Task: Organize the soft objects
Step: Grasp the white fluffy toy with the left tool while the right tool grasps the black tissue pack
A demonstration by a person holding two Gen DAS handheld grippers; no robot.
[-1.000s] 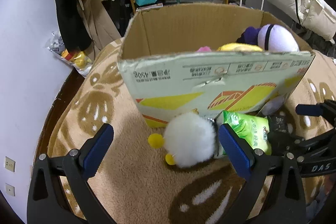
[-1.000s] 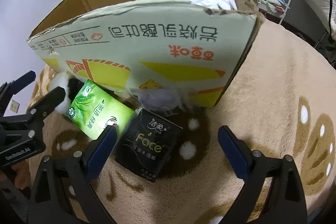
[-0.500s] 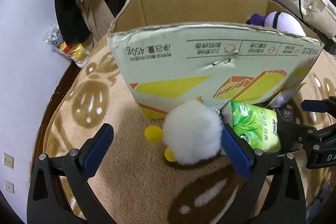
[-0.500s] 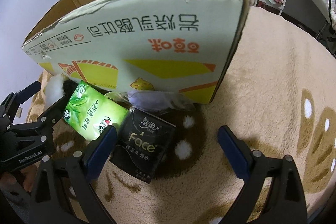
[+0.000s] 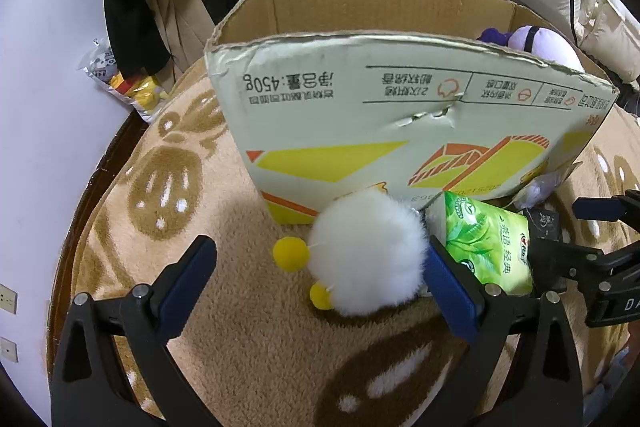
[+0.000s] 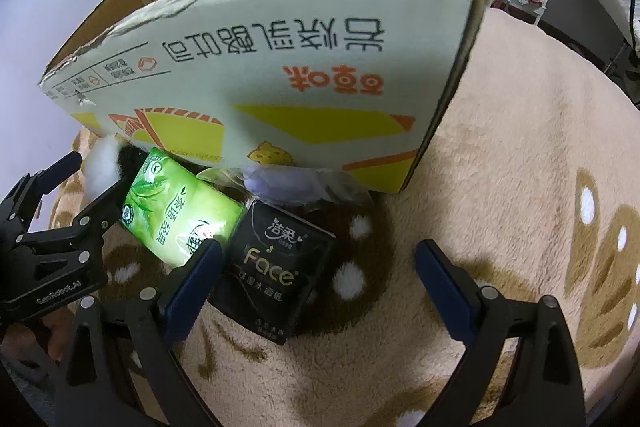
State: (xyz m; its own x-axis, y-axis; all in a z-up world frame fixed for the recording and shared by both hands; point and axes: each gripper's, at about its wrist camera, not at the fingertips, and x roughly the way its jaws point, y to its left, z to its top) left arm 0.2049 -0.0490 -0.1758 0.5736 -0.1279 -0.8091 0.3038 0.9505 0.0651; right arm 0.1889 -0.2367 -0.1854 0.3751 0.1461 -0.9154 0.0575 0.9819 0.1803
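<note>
Both grippers gape wide: the left gripper (image 5: 316,279) straddles the white plush chick (image 5: 366,253), the right gripper (image 6: 318,277) the black tissue pack (image 6: 276,263), probably bound for the cardboard box (image 5: 392,131).

The cardboard box (image 5: 400,115) wall hid most of the purple plush (image 5: 536,43). A clear bag (image 6: 288,183) lay half tucked under the box, its contents unclear.

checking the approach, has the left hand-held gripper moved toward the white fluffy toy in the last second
Yes. The left hand-held gripper has come forward and lower: against the cardboard box, the white fluffy toy now sits between its open fingers, the right finger beside it.
</note>
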